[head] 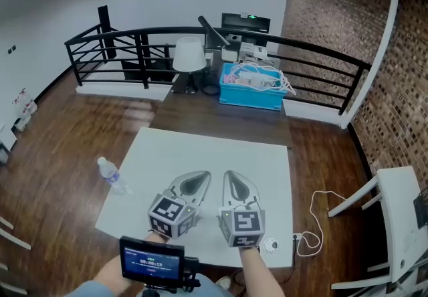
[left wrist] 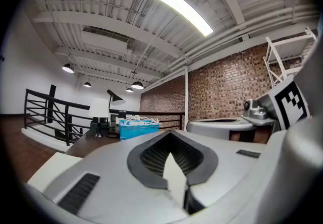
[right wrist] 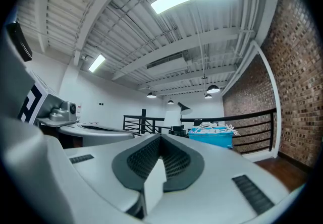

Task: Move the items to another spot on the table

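Where the flat white bench [head: 200, 148] fills the centre, a black metal railing [head: 321, 55] curves behind it at 12 o'clock. Dark wooden table [head: 221, 118] beyond: carries a blue plastic crate [head: 251, 91] of white cables and a white-shaded lamp [head: 189, 55]. Left hand-held gripper [head: 200, 179], right hand-held gripper [head: 231, 180]: smooth grey shells, ribbed dark pads, jaws closed together, holding nothing. Clear plastic bottle [head: 112, 175]: standing at their 9 o'clock, on the bench's left edge, untouched.

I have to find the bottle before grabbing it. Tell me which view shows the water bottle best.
The head view. It shows the water bottle whole, near the left edge of the white table. The left gripper view and the right gripper view show none of it: both look out over their own jaws, away from it.
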A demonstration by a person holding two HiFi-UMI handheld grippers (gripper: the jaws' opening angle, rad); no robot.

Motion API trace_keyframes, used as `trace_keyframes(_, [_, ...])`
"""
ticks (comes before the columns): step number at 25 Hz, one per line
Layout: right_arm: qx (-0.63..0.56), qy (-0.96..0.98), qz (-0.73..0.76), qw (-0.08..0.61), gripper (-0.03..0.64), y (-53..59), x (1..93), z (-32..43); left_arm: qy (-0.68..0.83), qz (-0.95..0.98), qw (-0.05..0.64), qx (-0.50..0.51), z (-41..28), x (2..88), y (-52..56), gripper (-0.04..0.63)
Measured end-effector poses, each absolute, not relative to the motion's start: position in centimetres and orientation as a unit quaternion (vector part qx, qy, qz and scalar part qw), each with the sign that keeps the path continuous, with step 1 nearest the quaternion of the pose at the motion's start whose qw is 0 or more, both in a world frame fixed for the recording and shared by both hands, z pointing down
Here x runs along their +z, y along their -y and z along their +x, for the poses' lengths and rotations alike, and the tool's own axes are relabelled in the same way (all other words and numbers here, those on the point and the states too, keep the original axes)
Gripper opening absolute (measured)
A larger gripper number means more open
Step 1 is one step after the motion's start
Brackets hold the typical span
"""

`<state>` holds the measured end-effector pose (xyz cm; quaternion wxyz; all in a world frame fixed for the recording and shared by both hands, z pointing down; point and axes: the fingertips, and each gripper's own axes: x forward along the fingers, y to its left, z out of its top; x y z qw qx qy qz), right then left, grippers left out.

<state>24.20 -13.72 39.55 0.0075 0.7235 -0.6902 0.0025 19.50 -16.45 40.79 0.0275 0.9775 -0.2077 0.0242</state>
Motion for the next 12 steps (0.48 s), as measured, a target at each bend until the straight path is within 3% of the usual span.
trace_keyframes(12, [0.006,0.69,0.723,0.009,0.003,13.87,39.58,23.78,0.211,0.977,0.028,0.027,19.15,41.08,16.7,0.011])
